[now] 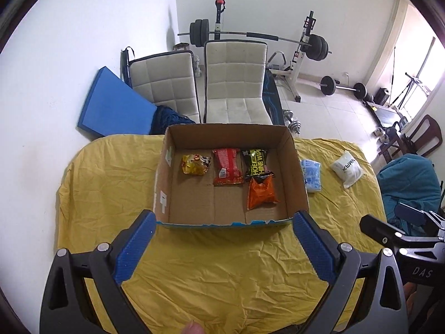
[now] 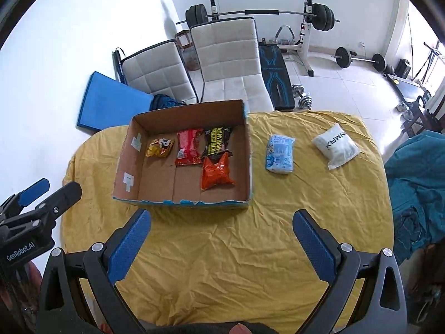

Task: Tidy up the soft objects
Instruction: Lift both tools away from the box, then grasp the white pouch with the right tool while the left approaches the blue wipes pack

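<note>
An open cardboard box stands on the yellow cloth. Inside lie a yellow packet, a red packet, a black packet and an orange packet. To the right of the box, on the cloth, lie a light blue packet and a white pouch. My left gripper hovers open just short of the box's near wall, holding nothing. My right gripper is open and empty over bare cloth, nearer than the box and packets.
The yellow cloth covers the table to its edges. Two white chairs stand behind the table, with a blue mat and weight equipment beyond. Teal fabric lies at the right.
</note>
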Demonstrator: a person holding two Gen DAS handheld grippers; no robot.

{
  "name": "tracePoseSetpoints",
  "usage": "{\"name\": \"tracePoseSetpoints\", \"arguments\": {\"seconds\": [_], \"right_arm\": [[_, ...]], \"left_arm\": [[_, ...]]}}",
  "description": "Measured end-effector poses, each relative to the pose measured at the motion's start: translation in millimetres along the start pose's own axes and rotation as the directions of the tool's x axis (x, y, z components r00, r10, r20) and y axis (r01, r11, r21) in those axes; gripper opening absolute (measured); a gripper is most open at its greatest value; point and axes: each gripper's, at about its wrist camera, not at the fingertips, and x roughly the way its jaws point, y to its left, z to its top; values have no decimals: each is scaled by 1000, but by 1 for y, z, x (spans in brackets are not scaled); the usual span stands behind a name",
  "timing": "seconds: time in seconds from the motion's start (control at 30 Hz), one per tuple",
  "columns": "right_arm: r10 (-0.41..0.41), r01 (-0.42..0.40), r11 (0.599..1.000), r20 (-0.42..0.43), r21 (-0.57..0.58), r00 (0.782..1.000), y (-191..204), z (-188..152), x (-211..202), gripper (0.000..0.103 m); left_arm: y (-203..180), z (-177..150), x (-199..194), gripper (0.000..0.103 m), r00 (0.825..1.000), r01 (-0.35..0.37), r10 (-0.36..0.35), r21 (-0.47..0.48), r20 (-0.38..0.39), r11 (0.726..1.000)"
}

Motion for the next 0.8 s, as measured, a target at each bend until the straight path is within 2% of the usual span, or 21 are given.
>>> {"name": "tracePoseSetpoints", "arguments": {"seconds": [0.23,0.4,0.57,0.63,0.67,0.8], "right_arm": [[-63,65,992,-21,110,998,-80,13,15,103],[-137,146,974,-59,176,989,-153,28,36,103],[-216,236,948,-112,213,970,-225,49,69,103],[-188,219,943,-142,251,972,-254,59,90,103],[-208,240,928,-138,286,968,-267,64,100,103],[-101,184,882,-207,434,973,-329,86,150,103]], "left_arm": [[-58,14,31,101,997,48,-46,36,-54,998],[-117,38,74,101,991,93,-85,72,-101,993],[-184,71,132,101,983,88,-63,143,-172,986],[-207,85,160,101,978,87,-54,157,-203,984],[-216,90,171,101,974,90,-53,159,-220,983],[-247,111,226,101,951,85,-32,162,-306,983]]}}
